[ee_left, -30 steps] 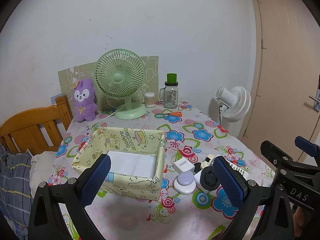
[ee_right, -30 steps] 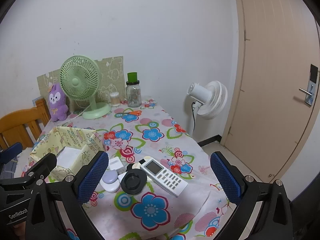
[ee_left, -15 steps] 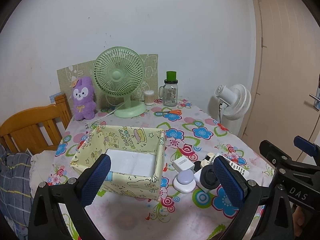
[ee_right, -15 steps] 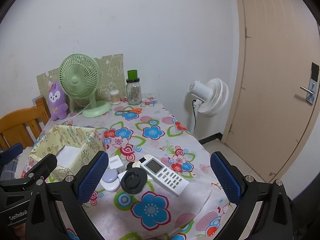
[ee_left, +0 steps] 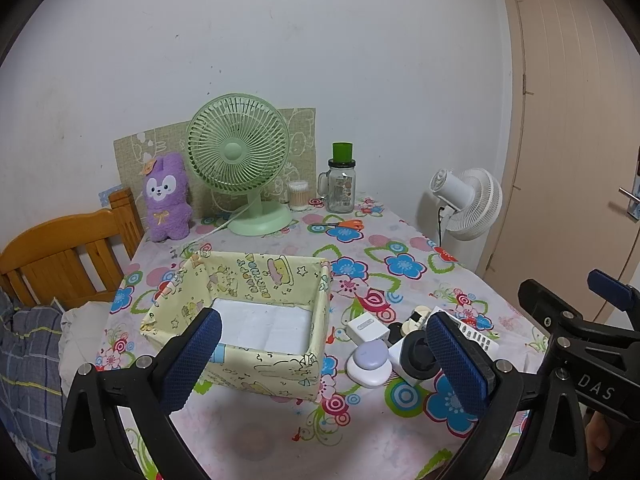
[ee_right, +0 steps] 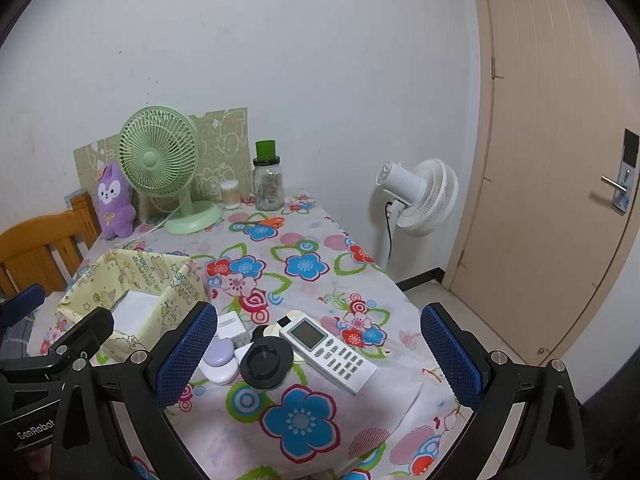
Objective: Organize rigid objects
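1. Both tools are up above the near end of the table, nothing in either. The left gripper (ee_left: 324,354) has its blue pads spread wide apart, and the right gripper (ee_right: 318,350) is just as wide, holding nothing.
2. Progress check: the yellow fabric box (ee_left: 248,320) sits on the left side of the table, and all that shows inside is its white floor. By my reading, nothing has been sorted yet.
3. The whole job is waiting in a tight cluster just right of the box: a white remote control (ee_right: 328,350), a black round lid (ee_right: 266,364) touching the remote's near edge, a purple-topped white pebble-shaped case (ee_right: 219,360) and a small white charger block (ee_right: 231,326) behind it. Some smaller cream and black pieces are tucked behind the lid, too hidden to name.
4. So, everything is left: each piece looks bound for the box, and the right gripper is the nearer one to the pile.
5. Surface: a white tablecloth (ee_right: 304,268) printed with big blue, red and pink flowers, slightly wrinkled.
6. At the far end stand a green desk fan (ee_left: 240,164), a purple plush bunny (ee_left: 166,196), a glass jar with a green lid (ee_left: 341,184) and orange-handled scissors (ee_left: 344,224).
7. Room: plain white wall, a white standing fan (ee_right: 416,196) on the floor, a beige door (ee_right: 560,160) at right, and a wooden headboard (ee_left: 68,252) at left.
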The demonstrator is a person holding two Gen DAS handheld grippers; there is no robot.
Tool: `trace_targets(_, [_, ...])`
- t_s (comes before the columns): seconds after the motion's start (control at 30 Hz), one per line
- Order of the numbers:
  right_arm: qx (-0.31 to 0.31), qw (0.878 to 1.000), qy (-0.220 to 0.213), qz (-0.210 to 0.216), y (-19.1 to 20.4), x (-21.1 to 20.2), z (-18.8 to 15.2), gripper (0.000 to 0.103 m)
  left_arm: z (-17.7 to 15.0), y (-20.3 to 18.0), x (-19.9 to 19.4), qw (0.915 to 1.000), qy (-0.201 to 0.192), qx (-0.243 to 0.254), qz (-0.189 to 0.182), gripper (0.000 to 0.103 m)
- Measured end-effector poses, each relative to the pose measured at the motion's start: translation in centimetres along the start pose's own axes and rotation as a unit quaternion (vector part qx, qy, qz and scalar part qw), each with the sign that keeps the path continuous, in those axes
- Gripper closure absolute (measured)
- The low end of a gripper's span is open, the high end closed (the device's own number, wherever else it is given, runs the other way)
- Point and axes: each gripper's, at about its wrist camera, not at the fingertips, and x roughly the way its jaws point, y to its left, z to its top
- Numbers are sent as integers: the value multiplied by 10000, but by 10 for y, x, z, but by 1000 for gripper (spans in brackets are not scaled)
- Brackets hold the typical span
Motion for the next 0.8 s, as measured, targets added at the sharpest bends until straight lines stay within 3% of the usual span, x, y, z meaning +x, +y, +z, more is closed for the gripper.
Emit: trace_targets(0.8, [-25,10000,60,2,0,3,1,0,-1,-3,1,10000,13,30,3,0])
